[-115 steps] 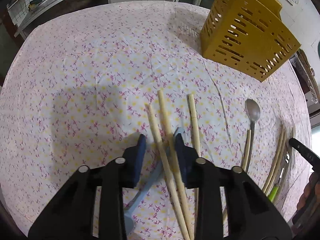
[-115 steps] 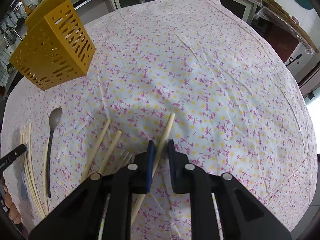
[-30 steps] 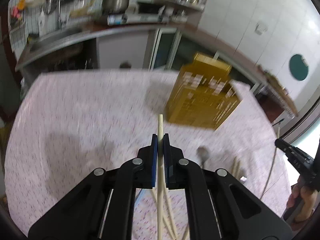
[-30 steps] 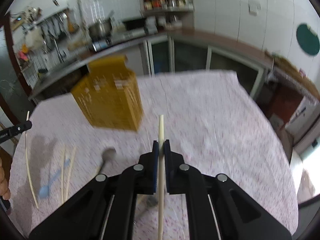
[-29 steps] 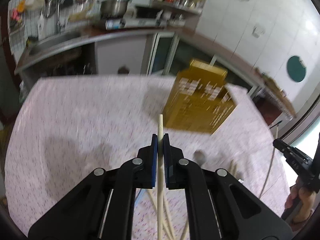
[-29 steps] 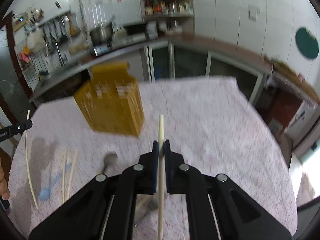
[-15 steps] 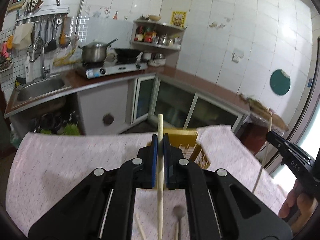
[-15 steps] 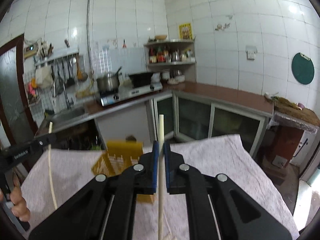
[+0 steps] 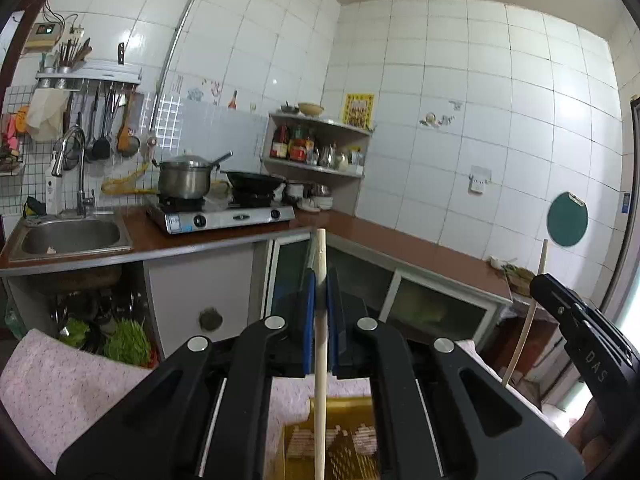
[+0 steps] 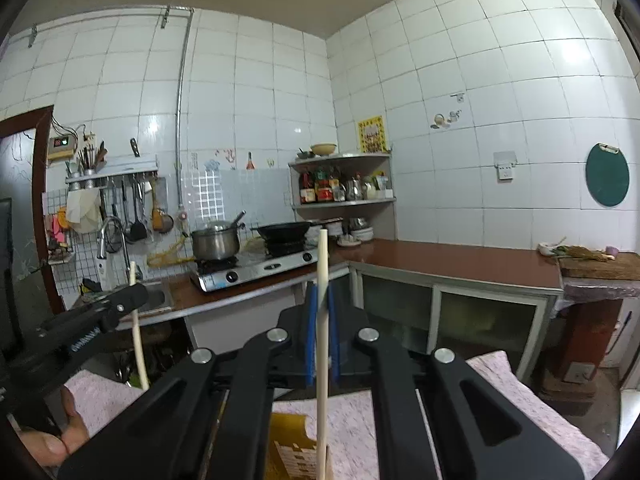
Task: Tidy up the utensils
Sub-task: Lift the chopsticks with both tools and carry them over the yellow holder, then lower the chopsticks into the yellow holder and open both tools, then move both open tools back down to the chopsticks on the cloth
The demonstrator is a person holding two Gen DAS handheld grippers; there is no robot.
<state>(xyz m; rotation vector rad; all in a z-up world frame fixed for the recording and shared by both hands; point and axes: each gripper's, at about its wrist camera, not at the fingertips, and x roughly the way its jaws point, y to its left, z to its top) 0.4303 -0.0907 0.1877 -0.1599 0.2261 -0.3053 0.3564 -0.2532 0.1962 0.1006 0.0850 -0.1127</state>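
Both claws are raised and level, facing the kitchen wall, and each carries one chopstick held upright. The left claw (image 9: 320, 312) has its blue pads closed flat against a pale wooden chopstick (image 9: 320, 360), which runs from just above the pads down past the bottom edge of the left wrist view. The right claw (image 10: 321, 320) is closed in the same manner on a second chopstick (image 10: 322, 344), whose upper end stands well above the pads. Each claw also appears at the edge of the other's view, with its stick upright. The yellow slotted utensil holder (image 9: 340, 436) sits low in both views, directly beneath the claws, standing on the counter with the floral cloth (image 9: 48, 392); its open top is largely hidden by the claw bodies. Judged from this layout, the step in hand is transfer and insertion: both chopsticks are lifted and aligned above the holder, and neither has been released. Whether either lower tip has already entered the holder cannot be told, because the tips lie out of frame. The next move calls for lowering each stick vertically until its tip is inside the holder walls, then parting the pads only after the stick is contained. Keep the two sticks apart during descent so they do not cross, and keep each one plumb, since a tilted stick may catch the rim or a slot. Other utensils on the counter are not in view.
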